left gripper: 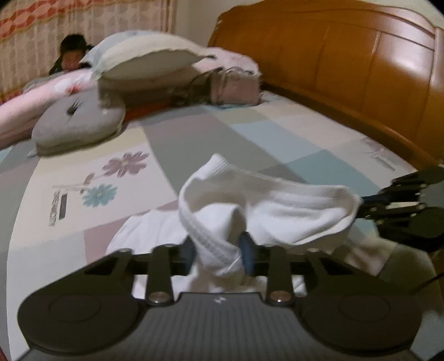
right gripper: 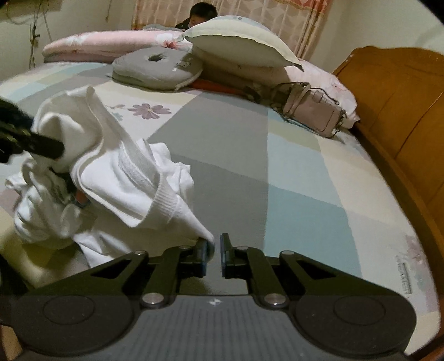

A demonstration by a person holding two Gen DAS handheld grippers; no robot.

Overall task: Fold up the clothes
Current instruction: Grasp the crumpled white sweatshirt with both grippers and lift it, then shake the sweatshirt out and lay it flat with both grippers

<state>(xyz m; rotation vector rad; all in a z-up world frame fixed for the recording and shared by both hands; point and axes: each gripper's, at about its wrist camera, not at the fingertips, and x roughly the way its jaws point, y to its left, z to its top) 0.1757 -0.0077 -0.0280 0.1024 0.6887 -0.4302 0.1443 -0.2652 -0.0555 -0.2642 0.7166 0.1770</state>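
The white knitted garment with ribbed cuffs [right gripper: 116, 177] is not folded yet. It hangs between the 2 grippers, lifted a bit above the patchwork bed sheet w/ flower prints [left gripper: 172, 133], and one more white piece of cloth [left gripper: 144, 233] lies crumpled on the sheet under it.

The left gripper [left gripper: 219, 254] is pinching a ribbed edge of the garment; its blue pads [left gripper: 248, 257] press the fabric from both sides, so I judge this grip is good. The right gripper [right gripper: 213, 254] has its jaws almost together, only a narrow gap shows. A corner tip of the garment touches the left pad, but I cannot tell if the tip is really clamped or only leaning on it.

So the task is at the beginning, approx.: garment picked up and stretched, no fold made. Still to do, in my judgement: lay it flat on the sheet, smooth it, fold it, then the same for the other cloth.

The grey round cushion [right gripper: 155, 72], the pale pillow [right gripper: 241, 41] and the pink handbag [right gripper: 313, 111] are well apart from the work, near the wooden headboard [left gripper: 360, 55]. A person [right gripper: 199, 14] is behind the pillows.
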